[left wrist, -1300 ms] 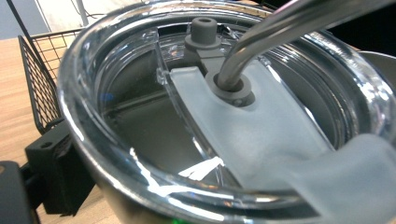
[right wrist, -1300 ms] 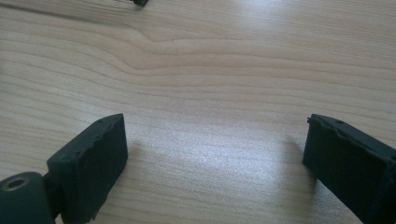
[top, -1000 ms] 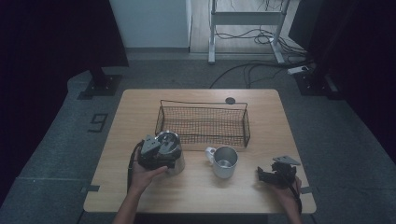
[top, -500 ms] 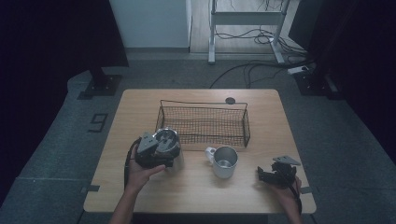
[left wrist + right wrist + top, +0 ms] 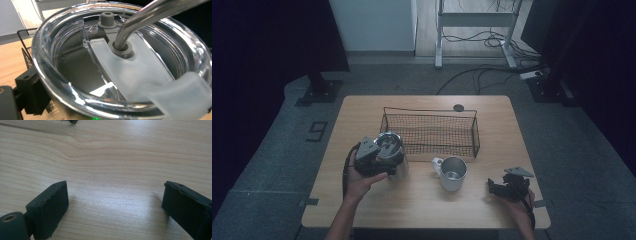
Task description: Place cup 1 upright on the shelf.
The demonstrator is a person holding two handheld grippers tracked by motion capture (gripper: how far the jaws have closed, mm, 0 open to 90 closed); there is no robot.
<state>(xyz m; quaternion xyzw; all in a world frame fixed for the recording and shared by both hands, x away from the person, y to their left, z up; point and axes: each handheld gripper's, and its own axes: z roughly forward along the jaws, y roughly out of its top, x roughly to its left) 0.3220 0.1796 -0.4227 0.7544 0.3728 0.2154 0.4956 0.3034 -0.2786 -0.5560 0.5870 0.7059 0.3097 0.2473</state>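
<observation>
Tumbler (image 5: 393, 150) left of mug (image 5: 452, 173), basket (image 5: 430, 132) behind both.

Steel tumbler (image 5: 393, 150), upright, clear lid (image 5: 120, 60) on, metal straw (image 5: 140, 22) through lid; table's left-front, just before wire basket (image 5: 430, 131). Steel mug (image 5: 452, 173) to its right, empty.

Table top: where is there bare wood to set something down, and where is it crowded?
Bare wood: the near edge between the two hands, the right strip beside the wire basket, and the far-left corner of the table. Crowded: the middle, where the lidded tumbler in the left tongs and the steel mug stand close in front of the basket.
</observation>
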